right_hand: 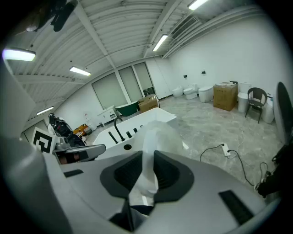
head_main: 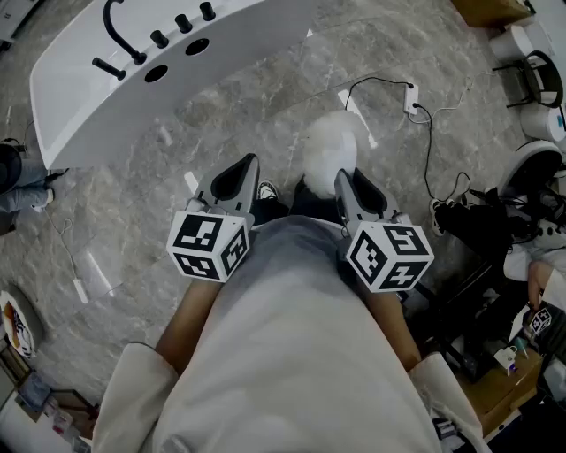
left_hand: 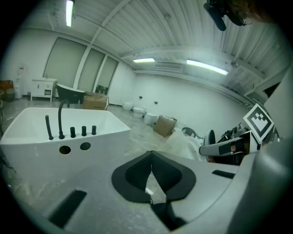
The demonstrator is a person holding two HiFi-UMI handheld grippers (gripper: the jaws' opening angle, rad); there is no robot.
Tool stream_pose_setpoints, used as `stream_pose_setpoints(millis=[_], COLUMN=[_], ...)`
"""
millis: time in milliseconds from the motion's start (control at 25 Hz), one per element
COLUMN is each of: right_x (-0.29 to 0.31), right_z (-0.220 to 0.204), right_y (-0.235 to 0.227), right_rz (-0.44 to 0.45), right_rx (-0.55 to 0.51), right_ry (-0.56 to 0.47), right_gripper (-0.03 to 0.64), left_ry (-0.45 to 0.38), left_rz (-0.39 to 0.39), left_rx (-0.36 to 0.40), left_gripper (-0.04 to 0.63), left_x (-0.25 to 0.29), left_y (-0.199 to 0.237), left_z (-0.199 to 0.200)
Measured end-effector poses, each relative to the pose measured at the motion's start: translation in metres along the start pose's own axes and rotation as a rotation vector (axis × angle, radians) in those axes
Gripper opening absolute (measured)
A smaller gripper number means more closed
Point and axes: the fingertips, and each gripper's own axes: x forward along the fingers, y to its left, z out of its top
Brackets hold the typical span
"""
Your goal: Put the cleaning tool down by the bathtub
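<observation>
The white bathtub (head_main: 80,106) with its black faucet (head_main: 119,40) and knobs stands at the upper left of the head view, on the marble floor. It also shows in the left gripper view (left_hand: 27,137) and the right gripper view (right_hand: 155,116). My right gripper (head_main: 345,177) is shut on a fluffy white cleaning tool (head_main: 332,146), whose soft white stuff sticks up between the pads (right_hand: 149,151). The tool hangs over the floor, to the right of the tub's near end. My left gripper (head_main: 246,164) is level with the right one, shut and empty (left_hand: 151,155).
A white power strip (head_main: 412,97) with a black cable lies on the floor ahead right. Toilets (head_main: 531,53), a cardboard box (head_main: 491,11) and dark gear (head_main: 482,221) crowd the right side. My shoe (head_main: 267,190) shows between the grippers. A person's leg (head_main: 22,181) is at the left edge.
</observation>
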Motion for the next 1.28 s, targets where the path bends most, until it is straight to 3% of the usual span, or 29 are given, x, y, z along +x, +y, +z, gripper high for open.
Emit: stream_pose_setpoints(millis=[200,520,800,1080,1280], right_x=[-0.004,0.005,0.033,0.07,0.092], right_z=[-0.007,-0.003,0.016,0.054,0.075], right_y=[-0.002,-0.019,-0.03,-0.039,-0.064], right_rz=[0.003,0.023,0.058,0.108,0.111], right_rx=[0.009,0.064,0.067,0.014,0.034], right_ry=[-0.003,-0.005,0.004,0.041,0.06], right_gripper=[0.072,0.072,0.072,0.072,0.072], left_ry=[0.005,0.044,0.054,0.066,0.088], left_rz=[-0.027,-0.025,0.047,0.08,0.073], left_rx=[-0.014,0.033,0.147,0.122,0.108], left_gripper=[0.005,0.005,0.005,0.005,0.005], left_x=[0.003,0.021,0.04,0.074,0.111], left_y=[-0.005,-0.012,-0.003,0.013,0.013], left_z=[-0.004,-0.003,0.014,0.041,0.056])
